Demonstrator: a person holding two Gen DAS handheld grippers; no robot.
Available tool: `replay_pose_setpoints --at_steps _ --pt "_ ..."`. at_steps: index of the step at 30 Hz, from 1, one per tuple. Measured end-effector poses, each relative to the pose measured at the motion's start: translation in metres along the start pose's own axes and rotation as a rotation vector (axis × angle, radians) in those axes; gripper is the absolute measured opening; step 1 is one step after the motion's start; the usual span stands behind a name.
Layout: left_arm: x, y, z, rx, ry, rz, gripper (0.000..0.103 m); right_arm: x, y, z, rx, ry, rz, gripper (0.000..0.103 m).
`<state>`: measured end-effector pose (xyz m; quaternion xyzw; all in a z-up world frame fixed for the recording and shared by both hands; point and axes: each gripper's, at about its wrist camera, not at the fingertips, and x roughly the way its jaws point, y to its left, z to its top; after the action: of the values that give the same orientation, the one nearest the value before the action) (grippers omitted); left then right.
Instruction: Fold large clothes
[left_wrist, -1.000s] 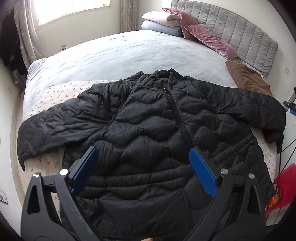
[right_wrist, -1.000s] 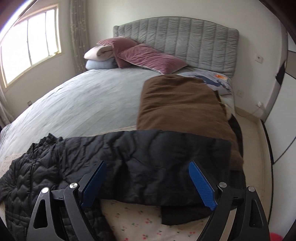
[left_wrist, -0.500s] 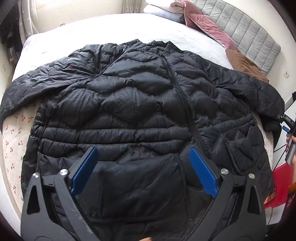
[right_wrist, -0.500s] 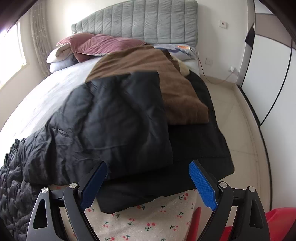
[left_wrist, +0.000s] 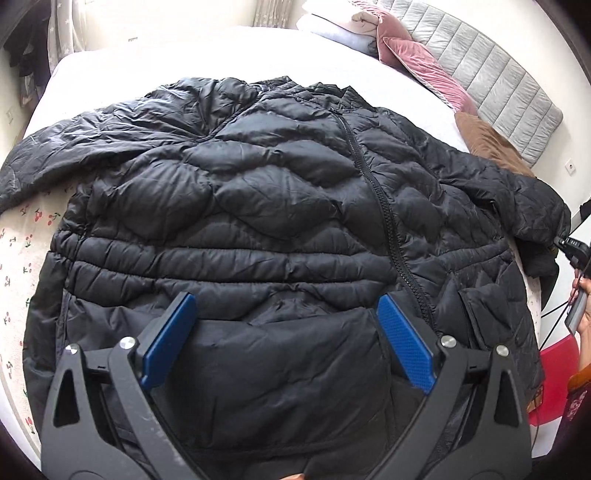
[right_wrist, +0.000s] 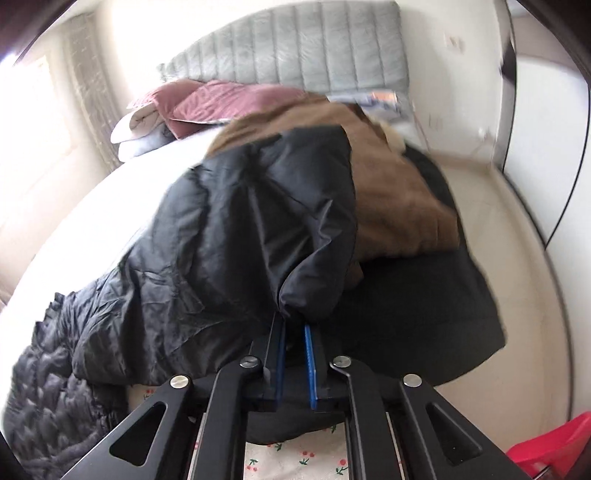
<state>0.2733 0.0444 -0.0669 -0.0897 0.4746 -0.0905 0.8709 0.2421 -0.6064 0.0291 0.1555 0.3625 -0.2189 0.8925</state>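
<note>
A large black quilted puffer jacket (left_wrist: 280, 206) lies front up and zipped on the bed, sleeves spread out to both sides. My left gripper (left_wrist: 286, 314) is open and empty, hovering over the jacket's lower front near the hem. My right gripper (right_wrist: 293, 325) is shut on the cuff of the jacket's right sleeve (right_wrist: 258, 221), which bunches up at the fingertips. The same sleeve end shows at the far right in the left wrist view (left_wrist: 535, 214).
A brown folded blanket (right_wrist: 399, 192) lies beyond the sleeve, with pink pillows (right_wrist: 229, 103) and a grey padded headboard (right_wrist: 314, 48) behind. A cherry-print sheet (left_wrist: 22, 236) covers the bed edge. A red stool (right_wrist: 554, 450) stands on the floor at the right.
My right gripper has closed on the sleeve cuff; it was open half a second ago. My left gripper has moved a little closer over the jacket's front and stays open.
</note>
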Motion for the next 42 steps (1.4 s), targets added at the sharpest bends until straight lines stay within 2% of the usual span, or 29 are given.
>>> replay_pose_setpoints --at_steps 3,6,9,13,18,22,25,26,27,28,29,30,31,35,37,40,42 --pt "-0.003 0.003 0.001 -0.013 -0.005 -0.014 0.098 -0.027 0.025 0.011 -0.045 -0.046 0.013 0.006" --pt "-0.007 0.005 0.003 -0.030 -0.011 -0.026 0.098 -0.060 0.058 0.023 -0.100 -0.097 0.060 0.005" --pt "-0.010 0.007 0.004 -0.035 -0.013 -0.030 0.098 -0.089 0.097 0.034 -0.158 -0.119 0.117 0.005" --pt "-0.015 0.010 0.006 -0.037 -0.026 -0.027 0.098 -0.127 0.168 0.038 -0.288 -0.145 0.185 0.004" --pt "-0.020 0.017 0.008 -0.055 -0.040 -0.036 0.098 -0.157 0.256 0.019 -0.418 -0.151 0.294 0.004" --pt "-0.020 0.022 0.009 -0.069 -0.035 -0.040 0.098 -0.160 0.321 -0.010 -0.497 -0.114 0.378 0.004" --pt "-0.020 0.025 0.008 -0.064 -0.034 -0.027 0.098 -0.152 0.341 -0.027 -0.498 -0.072 0.430 0.007" --pt "-0.020 0.026 0.008 -0.064 -0.035 -0.023 0.098 -0.145 0.341 -0.030 -0.477 -0.049 0.451 0.008" --pt "-0.020 0.027 0.008 -0.067 -0.037 -0.020 0.098 -0.139 0.338 -0.033 -0.448 -0.026 0.462 0.016" --pt "-0.021 0.029 0.008 -0.074 -0.038 -0.024 0.098 -0.129 0.330 -0.032 -0.411 -0.002 0.455 0.029" --pt "-0.021 0.030 0.008 -0.079 -0.039 -0.029 0.098 -0.118 0.320 -0.030 -0.371 0.017 0.430 0.037" --pt "-0.021 0.031 0.009 -0.086 -0.037 -0.033 0.098 -0.108 0.306 -0.026 -0.337 0.025 0.399 0.057" --pt "-0.020 0.031 0.009 -0.089 -0.036 -0.036 0.098 -0.100 0.291 -0.021 -0.305 0.026 0.365 0.065" --pt "-0.016 0.027 0.007 -0.072 -0.025 -0.024 0.098 -0.082 0.215 0.001 -0.230 -0.005 0.172 0.070" --pt "-0.015 0.022 0.005 -0.058 -0.017 -0.017 0.098 -0.075 0.174 0.008 -0.184 -0.018 0.088 0.077" --pt "-0.011 0.012 0.002 -0.024 -0.003 -0.006 0.098 -0.067 0.117 0.016 -0.108 -0.020 -0.003 0.083" --pt "-0.008 0.006 -0.001 0.001 0.007 -0.003 0.098 -0.060 0.082 0.018 -0.056 -0.011 -0.034 0.084"
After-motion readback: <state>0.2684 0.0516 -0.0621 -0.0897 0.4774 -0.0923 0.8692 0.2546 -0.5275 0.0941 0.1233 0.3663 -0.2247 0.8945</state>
